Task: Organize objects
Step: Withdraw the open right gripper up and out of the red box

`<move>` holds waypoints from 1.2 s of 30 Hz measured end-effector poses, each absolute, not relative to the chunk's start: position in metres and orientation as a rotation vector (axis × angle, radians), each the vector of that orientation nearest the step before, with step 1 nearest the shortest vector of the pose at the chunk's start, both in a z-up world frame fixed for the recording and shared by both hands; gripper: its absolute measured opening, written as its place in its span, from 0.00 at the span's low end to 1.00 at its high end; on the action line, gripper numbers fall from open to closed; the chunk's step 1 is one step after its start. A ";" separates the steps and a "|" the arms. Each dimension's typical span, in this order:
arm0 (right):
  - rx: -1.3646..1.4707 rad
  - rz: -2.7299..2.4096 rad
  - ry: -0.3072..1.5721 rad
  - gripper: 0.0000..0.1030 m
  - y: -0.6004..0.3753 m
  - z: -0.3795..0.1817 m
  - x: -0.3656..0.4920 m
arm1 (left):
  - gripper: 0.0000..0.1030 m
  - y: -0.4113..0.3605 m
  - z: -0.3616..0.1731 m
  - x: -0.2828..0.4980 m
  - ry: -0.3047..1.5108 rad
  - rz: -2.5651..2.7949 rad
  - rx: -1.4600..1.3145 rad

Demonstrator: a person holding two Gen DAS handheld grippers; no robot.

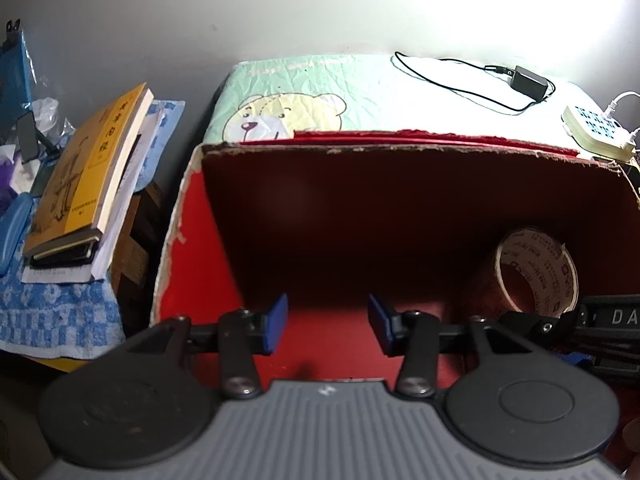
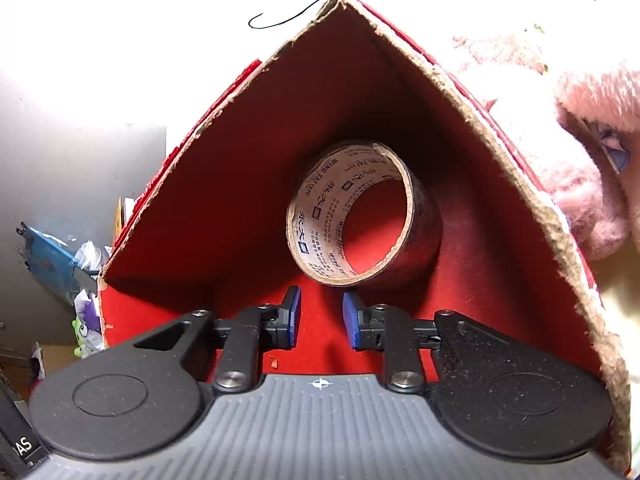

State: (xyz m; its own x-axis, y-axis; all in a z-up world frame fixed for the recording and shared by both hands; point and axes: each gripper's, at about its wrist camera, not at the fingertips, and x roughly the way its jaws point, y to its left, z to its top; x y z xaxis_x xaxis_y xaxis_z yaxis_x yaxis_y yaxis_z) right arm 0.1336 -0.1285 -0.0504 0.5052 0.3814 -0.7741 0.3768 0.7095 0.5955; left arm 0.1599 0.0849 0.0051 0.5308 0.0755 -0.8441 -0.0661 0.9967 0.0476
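Leftmost, stacked books (image 1: 86, 184) on a blue checked cloth (image 1: 60, 312), outside the sorting. Next, a red cardboard box (image 1: 188, 248) standing open on the bear-print cover (image 1: 304, 92), presumably as the collecting bin. Over its floor, left gripper (image 1: 328, 322) pointing down into the box, blue pads (image 1: 276, 322) apart, nothing between them, touching nothing. Further right, roll of tape (image 2: 360, 216) already inside, lying on its side in the box's far corner, likely dropped there to keep it from rolling away. Just short of the roll, right gripper (image 2: 320, 320), pads narrowly apart, empty, not touching the roll. Beyond, charger (image 1: 528, 82) and power strip (image 1: 596, 132) on the cover, outside the box.
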 end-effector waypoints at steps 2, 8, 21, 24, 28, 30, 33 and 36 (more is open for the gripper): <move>0.821 -0.009 1.035 0.25 -0.129 -0.049 0.129 | 0.48 0.084 0.005 0.159 1.002 0.088 0.023; 0.759 -0.036 0.983 0.25 -0.126 -0.041 0.124 | 0.48 0.080 0.005 0.157 0.982 0.108 0.073; 0.561 0.009 0.877 0.24 -0.137 -0.013 0.099 | 0.51 0.070 0.011 0.147 0.913 0.183 0.205; 0.491 0.038 0.828 0.25 -0.122 -0.001 0.092 | 0.55 0.065 0.022 0.137 0.887 0.182 0.205; 0.437 0.073 0.778 0.25 -0.109 0.004 0.091 | 0.55 0.060 0.031 0.123 0.873 0.187 0.208; 0.426 0.093 0.762 0.25 -0.107 0.007 0.085 | 0.55 0.059 0.037 0.115 0.867 0.182 0.190; 0.404 0.110 0.738 0.25 -0.104 0.010 0.078 | 0.55 0.057 0.044 0.101 0.858 0.183 0.175; 0.393 0.122 0.715 0.25 -0.102 0.013 0.066 | 0.60 0.053 0.051 0.088 0.851 0.184 0.164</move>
